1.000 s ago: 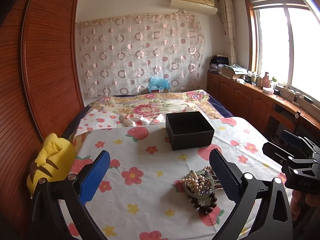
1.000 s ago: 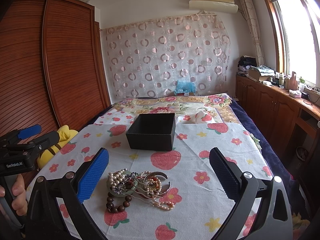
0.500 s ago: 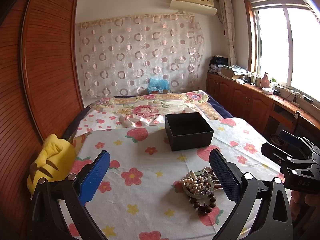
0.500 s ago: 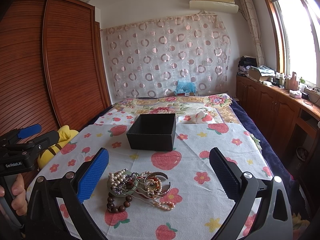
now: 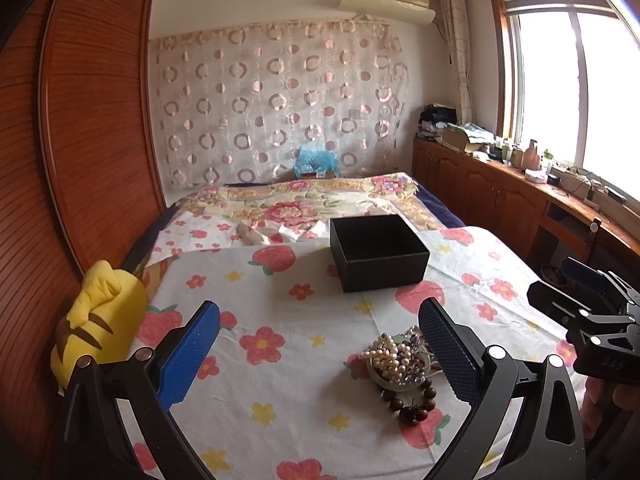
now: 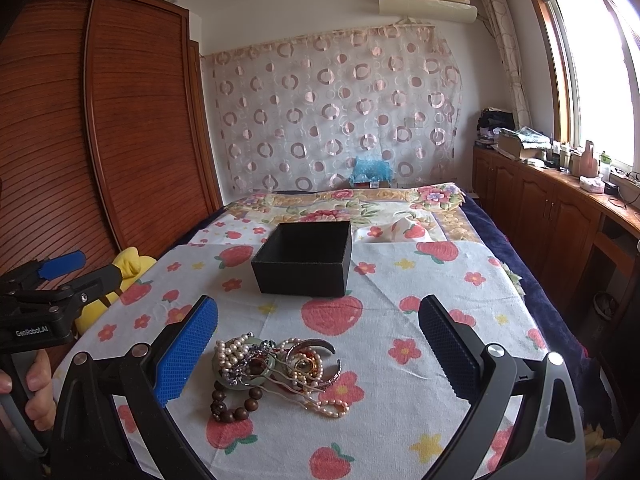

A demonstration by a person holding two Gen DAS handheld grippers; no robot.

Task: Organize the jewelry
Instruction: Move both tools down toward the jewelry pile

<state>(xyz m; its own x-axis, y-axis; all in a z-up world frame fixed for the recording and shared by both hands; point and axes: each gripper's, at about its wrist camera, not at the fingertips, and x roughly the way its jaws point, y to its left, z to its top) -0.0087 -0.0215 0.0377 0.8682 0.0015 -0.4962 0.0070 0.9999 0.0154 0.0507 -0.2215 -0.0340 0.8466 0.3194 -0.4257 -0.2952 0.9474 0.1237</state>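
Jewelry lies heaped just before the empty black box; both grippers gape, unladen; first pick-up likely comes next.

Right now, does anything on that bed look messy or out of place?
Yes: the jewelry lies in one tangled heap on the sheet, pearls, bangles and a brown bead bracelet all overlapping. The black box behind it looks empty. Nothing seems spilled or broken.
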